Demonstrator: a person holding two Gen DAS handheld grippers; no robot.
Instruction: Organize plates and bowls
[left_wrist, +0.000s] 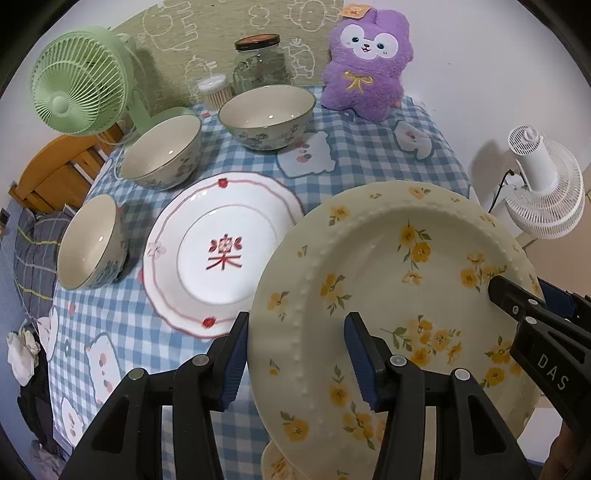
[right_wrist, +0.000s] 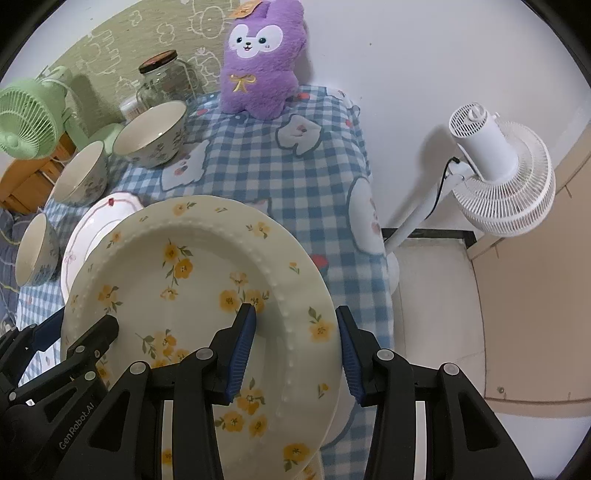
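Observation:
A cream plate with yellow flowers (left_wrist: 388, 266) hangs tilted above the blue checked tablecloth (left_wrist: 354, 162), held from both sides. My left gripper (left_wrist: 297, 321) is shut on its left rim, one finger outside the rim and one inside. My right gripper (right_wrist: 295, 310) is shut on the opposite rim (right_wrist: 306, 295), and its fingers (left_wrist: 517, 299) show at the plate's right edge in the left wrist view. A second flowered plate (left_wrist: 275, 463) peeks out below. To the left lies a white plate with a red character (left_wrist: 221, 254). Three floral bowls (left_wrist: 269, 114) (left_wrist: 162, 147) (left_wrist: 88, 243) stand beyond it.
A green fan (left_wrist: 77, 88), a glass jar (left_wrist: 260, 62) and a box of cotton swabs (left_wrist: 214, 88) line the table's back. A purple plush toy (left_wrist: 365, 66) sits at the back right. A white floor fan (right_wrist: 495, 173) stands past the table's right edge.

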